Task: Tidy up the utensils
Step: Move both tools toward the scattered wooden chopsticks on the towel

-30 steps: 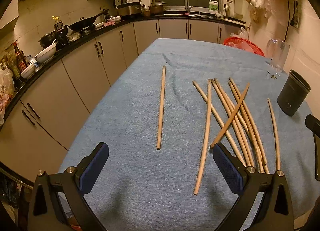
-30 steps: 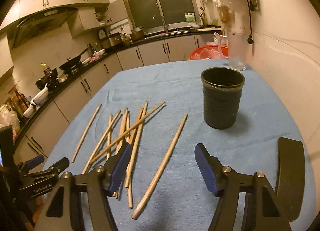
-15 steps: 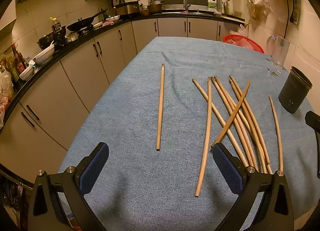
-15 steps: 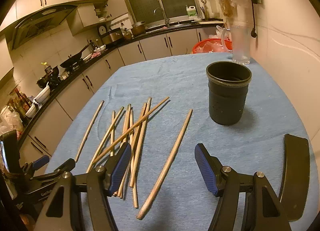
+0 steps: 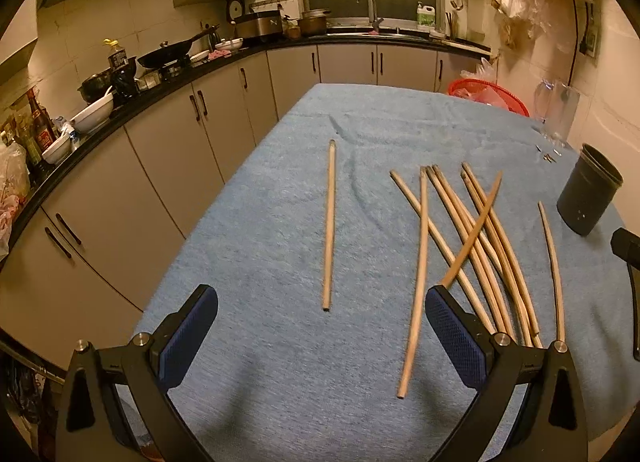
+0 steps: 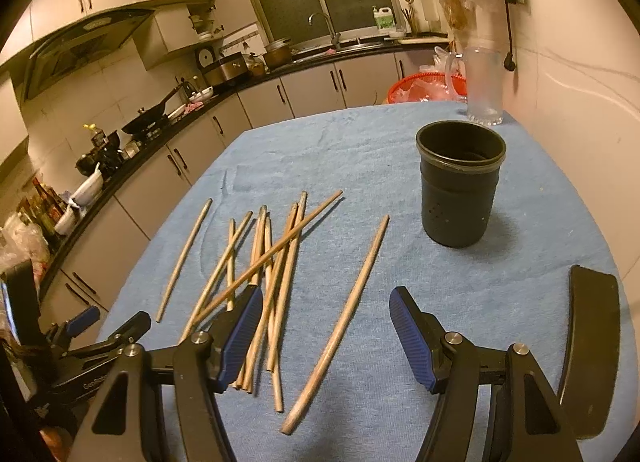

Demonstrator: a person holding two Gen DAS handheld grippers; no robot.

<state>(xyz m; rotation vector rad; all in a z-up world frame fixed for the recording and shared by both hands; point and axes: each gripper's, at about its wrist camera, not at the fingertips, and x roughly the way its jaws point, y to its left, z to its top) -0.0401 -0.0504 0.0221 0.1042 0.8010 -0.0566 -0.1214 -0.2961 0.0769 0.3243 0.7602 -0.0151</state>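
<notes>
Several wooden chopsticks lie on the blue cloth: a crossed pile point(image 5: 472, 238) point(image 6: 264, 262), one single chopstick point(image 5: 329, 222) off to the left, and another single chopstick point(image 6: 340, 318) on the right beside a dark cylindrical holder point(image 6: 460, 186) point(image 5: 588, 198). My left gripper point(image 5: 320, 326) hovers open over the cloth, the left single stick's near end between its blue pads, untouched. Open too, my right gripper point(image 6: 326, 326) hangs above the right single stick with nothing gripped. From the right wrist view, the left gripper point(image 6: 104, 326) shows at the lower left.
A clear glass jug point(image 6: 482, 86) and a red basket point(image 6: 424, 86) stand at the table's far right by the wall. A flat black object point(image 6: 592, 346) lies near the right gripper. Kitchen cabinets point(image 5: 160, 166) and a cluttered counter run along the left.
None of the chopsticks or the holder moved. Both views shifted slightly, with the holder sitting a little farther right in the right wrist view; both grippers stayed open.
</notes>
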